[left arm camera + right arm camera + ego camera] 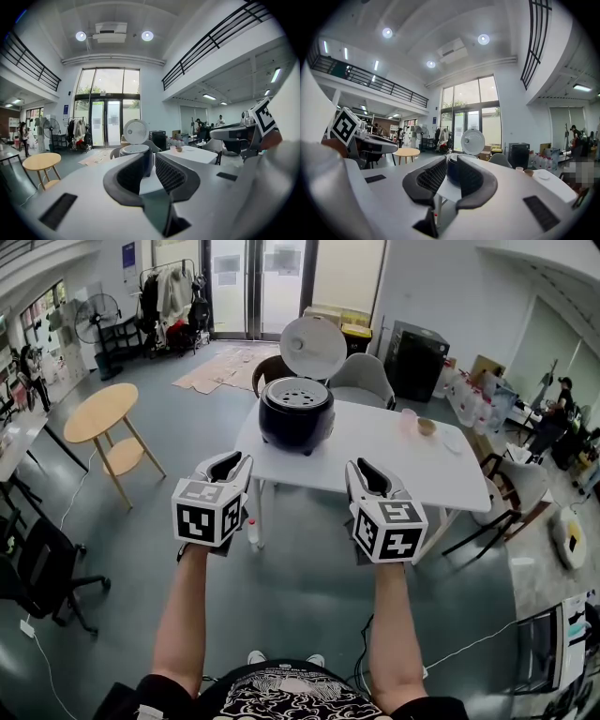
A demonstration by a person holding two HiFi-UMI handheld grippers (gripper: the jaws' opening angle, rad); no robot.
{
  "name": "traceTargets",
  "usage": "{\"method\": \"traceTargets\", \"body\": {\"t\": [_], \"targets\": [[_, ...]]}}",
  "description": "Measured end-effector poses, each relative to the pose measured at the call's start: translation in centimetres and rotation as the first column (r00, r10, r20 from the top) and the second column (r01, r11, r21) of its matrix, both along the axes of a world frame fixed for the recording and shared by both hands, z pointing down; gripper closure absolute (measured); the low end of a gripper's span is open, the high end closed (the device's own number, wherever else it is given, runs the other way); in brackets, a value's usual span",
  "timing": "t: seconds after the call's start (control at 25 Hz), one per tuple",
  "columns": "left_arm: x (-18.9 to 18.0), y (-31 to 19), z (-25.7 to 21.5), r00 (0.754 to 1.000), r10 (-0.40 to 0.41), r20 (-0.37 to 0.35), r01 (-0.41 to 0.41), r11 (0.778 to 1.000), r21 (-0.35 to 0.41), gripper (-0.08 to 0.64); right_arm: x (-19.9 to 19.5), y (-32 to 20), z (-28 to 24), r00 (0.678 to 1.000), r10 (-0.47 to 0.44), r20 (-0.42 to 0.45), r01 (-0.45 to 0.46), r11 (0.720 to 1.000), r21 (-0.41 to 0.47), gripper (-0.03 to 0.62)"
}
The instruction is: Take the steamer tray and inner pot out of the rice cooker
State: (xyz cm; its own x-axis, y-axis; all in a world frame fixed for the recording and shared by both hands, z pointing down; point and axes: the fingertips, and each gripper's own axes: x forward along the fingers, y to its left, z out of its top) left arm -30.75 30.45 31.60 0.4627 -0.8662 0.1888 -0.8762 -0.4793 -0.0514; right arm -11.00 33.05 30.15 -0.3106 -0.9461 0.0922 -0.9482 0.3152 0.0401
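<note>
Rice cooker (296, 413) at twelve o'clock, standing on the left end of white table (394, 451), lid (312, 348) swung upright behind. Perforated steamer tray (295, 392) seated in its mouth; inner pot presumably beneath, hidden from view. Left gripper (228, 463) at seven o'clock from the cooker, right gripper (367, 472) at five o'clock, both well short of it, near the table's front edge. Each pair of jaws parted only a crack, gripping nothing, with the cooker framed far off in the gap.

No writing can be read anywhere; the blue wall sign (128, 254) is too small.
</note>
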Motion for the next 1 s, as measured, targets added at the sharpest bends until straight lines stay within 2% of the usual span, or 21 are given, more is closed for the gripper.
{"method": "traceTargets", "body": {"t": [0.12,0.2,0.32,0.48,0.8,1.0], "targets": [[-0.1,-0.1,-0.2,1.000,-0.014,-0.009,0.014,1.000,0.009,0.449,0.1,0.0,-0.3,1.000,0.002,-0.001,-0.002,1.000,0.009,0.488],[-0.3,-0.2,-0.3,0.999,-0.028,-0.023,0.029,0.999,0.018,0.403,0.2,0.0,-0.2,1.000,0.004,0.001,-0.004,1.000,0.013,0.450],[-0.4,-0.3,-0.2,0.999,-0.044,-0.013,0.044,0.999,0.027,0.355,0.4,-0.1,0.0,1.000,0.007,0.002,-0.007,1.000,0.011,0.443],[-0.2,-0.3,-0.1,0.998,-0.054,-0.021,0.054,0.998,0.025,0.328,1.2,-0.2,0.2,1.000,0.023,0.010,-0.023,1.000,0.009,0.401],[-0.1,0.0,0.3,0.996,-0.086,0.013,0.085,0.996,0.023,0.203,3.1,-0.2,0.2,0.997,0.072,0.031,-0.073,0.997,0.025,0.250],[1.2,-0.2,0.2,0.995,-0.095,0.011,0.094,0.995,0.016,0.171,4.1,-0.8,0.2,0.999,0.041,0.024,-0.041,0.999,0.013,0.206]]}}
